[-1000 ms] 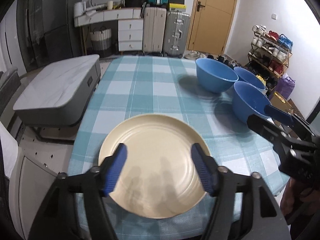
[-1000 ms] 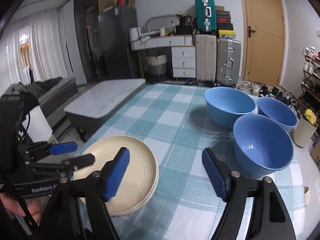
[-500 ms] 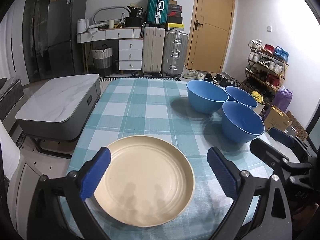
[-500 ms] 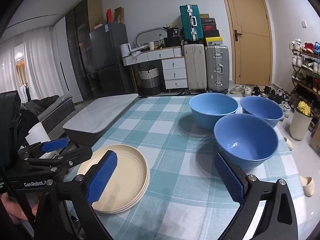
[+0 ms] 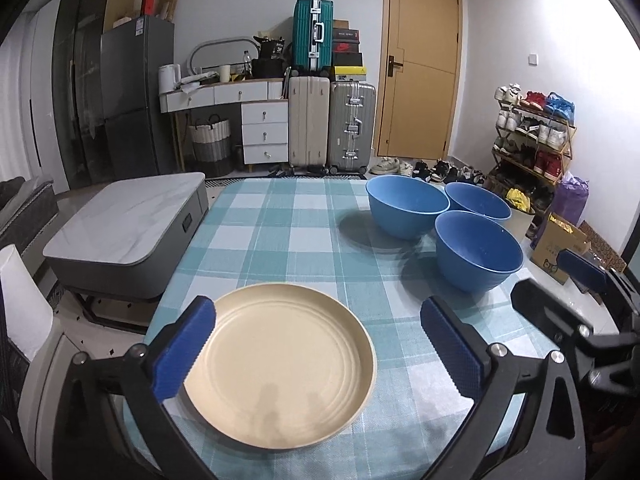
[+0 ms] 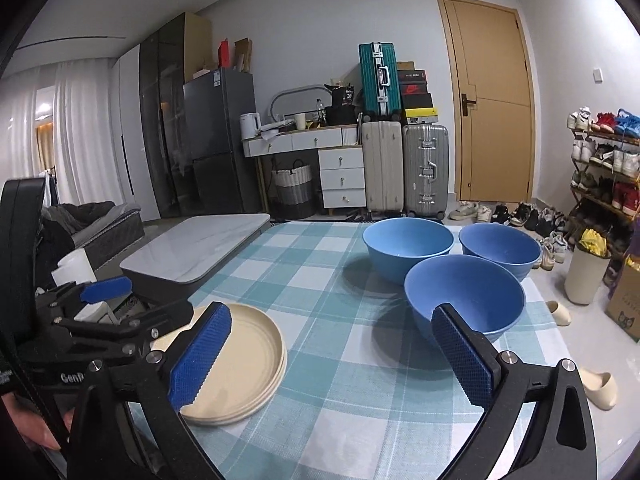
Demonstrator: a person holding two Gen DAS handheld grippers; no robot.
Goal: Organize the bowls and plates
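Plates stacked, bowls still loose on the tabletop

Left gripper and right gripper both just spread wide, empty, nothing between the fingers. Cream plate stack flat at the near left edge, face up, round, so no long axis. Three blue bowls upright, mouths up, clustered far right, touching or nearly so. Likely next: reach to the nearest bowl, clamp its rim, nest it into a neighbour

cream plates stacked, near edge (flat) | three blue bowls upright, clustered far right
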